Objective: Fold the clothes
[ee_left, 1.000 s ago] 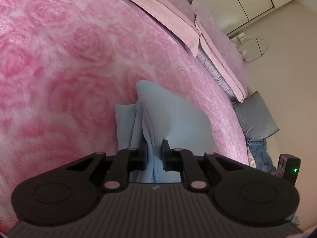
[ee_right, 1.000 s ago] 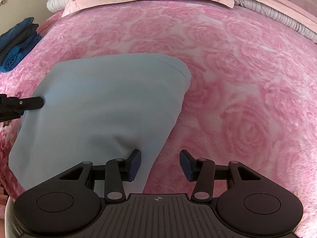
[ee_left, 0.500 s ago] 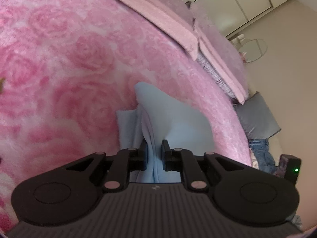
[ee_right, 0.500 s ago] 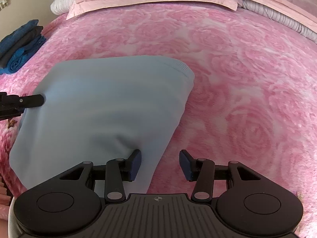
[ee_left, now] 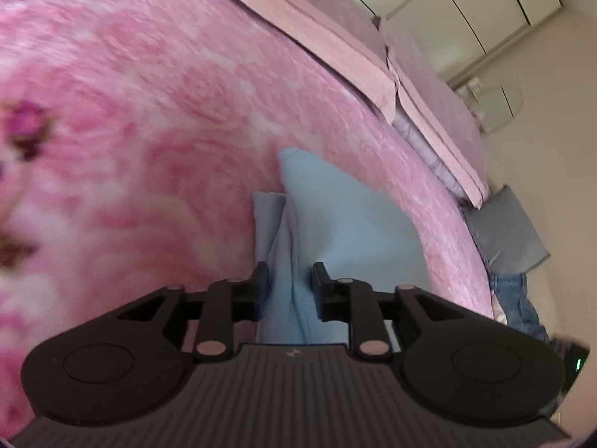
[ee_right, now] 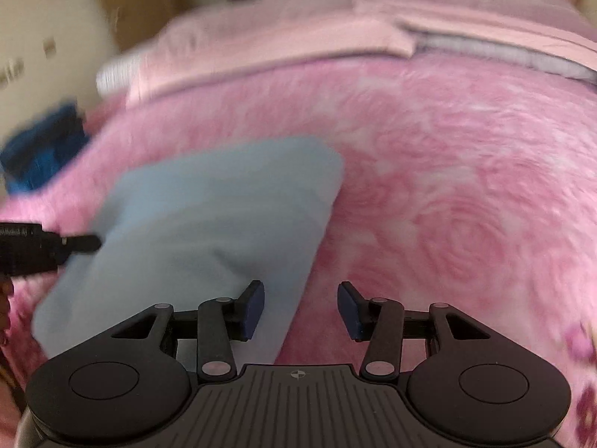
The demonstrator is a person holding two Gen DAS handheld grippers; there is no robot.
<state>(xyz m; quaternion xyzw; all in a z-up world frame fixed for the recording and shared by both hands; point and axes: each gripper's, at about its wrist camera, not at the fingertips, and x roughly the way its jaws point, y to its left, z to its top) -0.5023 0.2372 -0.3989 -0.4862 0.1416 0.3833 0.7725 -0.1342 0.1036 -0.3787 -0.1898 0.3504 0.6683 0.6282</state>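
The pink rose blanket (ee_right: 466,186) fills both views; the light blue garment (ee_right: 209,224) lies folded at centre-left; the right gripper (ee_right: 300,308) stands spread, pinching nothing; the left gripper (ee_left: 287,285) is opening, cloth bunched between its jaws.

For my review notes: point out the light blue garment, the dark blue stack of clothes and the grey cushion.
light blue garment (ee_right: 209,224): right wrist view, middle of its top layer.
dark blue stack of clothes (ee_right: 41,149): right wrist view, blurred side of the stack.
grey cushion (ee_left: 507,231): left wrist view, its face.
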